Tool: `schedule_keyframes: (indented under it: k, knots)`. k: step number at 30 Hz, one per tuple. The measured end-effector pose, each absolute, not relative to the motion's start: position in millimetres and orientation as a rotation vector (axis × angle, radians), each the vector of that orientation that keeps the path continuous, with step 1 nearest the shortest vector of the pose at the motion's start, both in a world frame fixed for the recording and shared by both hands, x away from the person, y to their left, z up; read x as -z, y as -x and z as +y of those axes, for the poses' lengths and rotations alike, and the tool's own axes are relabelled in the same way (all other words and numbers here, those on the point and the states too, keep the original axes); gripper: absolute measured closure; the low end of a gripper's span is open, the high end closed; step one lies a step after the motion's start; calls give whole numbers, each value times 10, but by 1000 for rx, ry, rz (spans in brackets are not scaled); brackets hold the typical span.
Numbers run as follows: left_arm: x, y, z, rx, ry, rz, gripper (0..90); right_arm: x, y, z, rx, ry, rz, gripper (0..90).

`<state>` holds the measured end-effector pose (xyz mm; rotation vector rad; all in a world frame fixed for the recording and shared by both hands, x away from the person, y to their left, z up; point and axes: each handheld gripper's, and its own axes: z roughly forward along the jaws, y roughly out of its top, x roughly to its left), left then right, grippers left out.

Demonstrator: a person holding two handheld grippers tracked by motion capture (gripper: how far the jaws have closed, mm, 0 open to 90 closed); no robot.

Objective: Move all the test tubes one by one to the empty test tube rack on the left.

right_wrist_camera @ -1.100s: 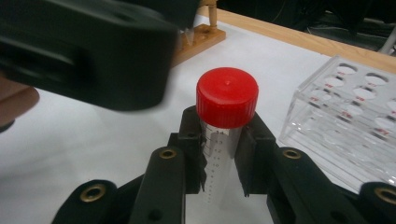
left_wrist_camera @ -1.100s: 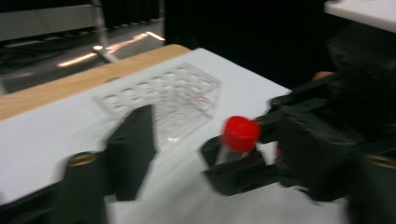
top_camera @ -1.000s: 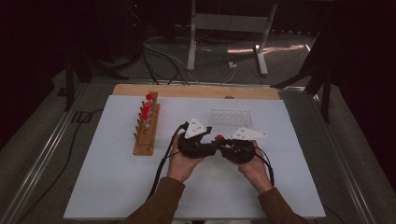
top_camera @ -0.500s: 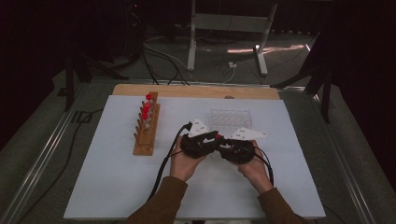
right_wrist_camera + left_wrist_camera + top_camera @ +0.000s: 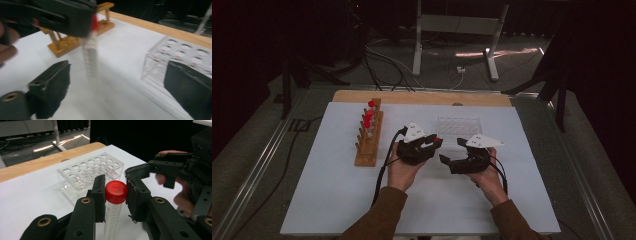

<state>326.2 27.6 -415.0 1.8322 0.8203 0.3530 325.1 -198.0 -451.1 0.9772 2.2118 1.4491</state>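
Note:
A clear graduated tube [image 5: 112, 217] with a red cap [image 5: 116, 192] hangs upright just above the white mat. My left gripper [image 5: 434, 142] is shut on the cap, one pad on each side. In the right gripper view the tube [image 5: 90, 62] hangs from the left gripper's jaws, blurred. My right gripper [image 5: 452, 151] faces it from the right; its jaws have just been opening and now stand wide apart [image 5: 120, 87]. The tube is ahead of the gap, and neither pad touches it.
A clear plastic rack [image 5: 458, 125] with many holes stands just behind the grippers. At the left a wooden rack [image 5: 368, 137] holds several red-capped tubes. A white mat [image 5: 337, 190] covers the table, with a wooden strip [image 5: 422, 97] along its far edge.
The right gripper's jaws have opened off the tube and now stand a little apart from the left gripper. The left gripper has closed on the cap. Both hands stay nearly in place.

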Motion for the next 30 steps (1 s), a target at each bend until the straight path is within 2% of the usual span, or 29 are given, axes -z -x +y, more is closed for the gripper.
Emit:
schedule_keyframes:
  k: [5, 30]
  knots:
    - [4099, -3280, 402, -370, -1806, 848, 711, 4502, -3269, -2071, -1420, -1005, 2176, 0]
    - [3845, -3332, 999, -491, -1727, 942, 712, 4488, -3215, -2659, -1436, -1091, 2018, 0]
